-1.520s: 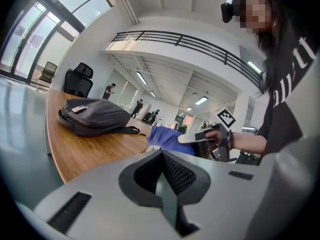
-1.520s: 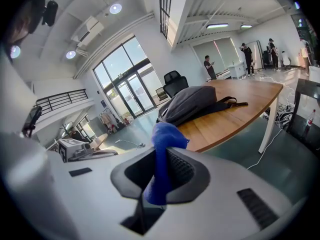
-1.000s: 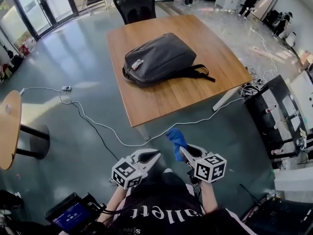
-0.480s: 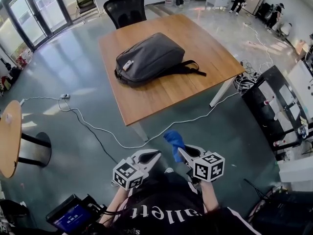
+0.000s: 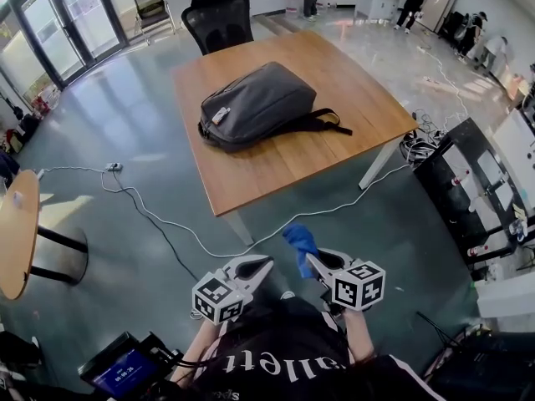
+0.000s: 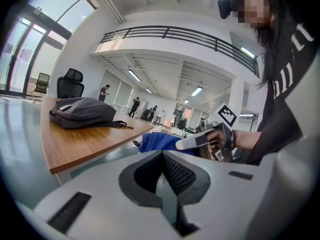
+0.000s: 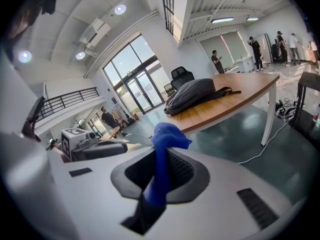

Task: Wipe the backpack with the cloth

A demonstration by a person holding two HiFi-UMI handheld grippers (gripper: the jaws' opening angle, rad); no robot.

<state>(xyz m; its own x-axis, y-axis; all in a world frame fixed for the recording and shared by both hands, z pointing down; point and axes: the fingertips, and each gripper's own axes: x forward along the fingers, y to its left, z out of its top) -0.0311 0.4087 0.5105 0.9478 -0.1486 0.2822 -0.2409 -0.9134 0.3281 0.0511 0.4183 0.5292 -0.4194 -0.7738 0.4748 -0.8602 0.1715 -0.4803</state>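
A dark grey backpack (image 5: 261,103) lies flat on the wooden table (image 5: 334,65), its black straps trailing toward the right edge. It also shows in the left gripper view, backpack (image 6: 82,111), and in the right gripper view, backpack (image 7: 195,95). My right gripper (image 5: 314,261) is shut on a blue cloth (image 5: 301,242), which sticks up from between the jaws, cloth (image 7: 162,156). My left gripper (image 5: 266,262) is shut with nothing in it, left gripper (image 6: 162,156). Both are held low, close to my body and well short of the table.
A black office chair (image 5: 219,19) stands at the table's far side. A white cable (image 5: 167,211) runs over the floor in front of the table. A round wooden side table (image 5: 17,232) is at the left, a dark shelf unit (image 5: 481,199) at the right. People stand far back.
The view has shifted slightly, the table sitting a little differently in frame. Both grippers stay in the same pose, the cloth still held in the right one.
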